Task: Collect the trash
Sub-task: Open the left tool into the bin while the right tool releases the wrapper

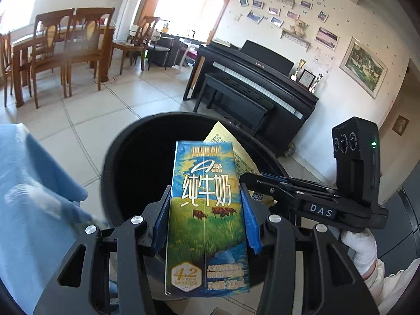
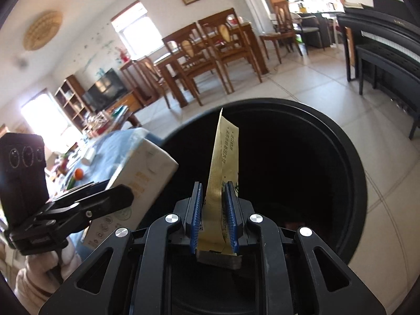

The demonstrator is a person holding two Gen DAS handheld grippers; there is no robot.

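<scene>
My left gripper (image 1: pixel 206 202) is shut on a blue and green milk carton (image 1: pixel 206 210) and holds it upright over the mouth of a black round trash bin (image 1: pixel 123 162). My right gripper (image 2: pixel 215 199) is shut on a flat yellow packet (image 2: pixel 223 152), held edge-up over the same bin (image 2: pixel 351 173). In the left wrist view the right gripper (image 1: pixel 262 181) reaches in from the right with the yellow packet (image 1: pixel 236 152) behind the carton. In the right wrist view the left gripper (image 2: pixel 105 199) holds the carton (image 2: pixel 147 173) at the bin's left rim. The bin's inside is dark.
A table with a blue cloth (image 1: pixel 31 183) stands left of the bin, with small items and an orange (image 2: pixel 78 173) on it. A black piano and bench (image 1: pixel 249 89) stand behind on the right. A wooden dining table with chairs (image 1: pixel 57 50) stands across the tiled floor.
</scene>
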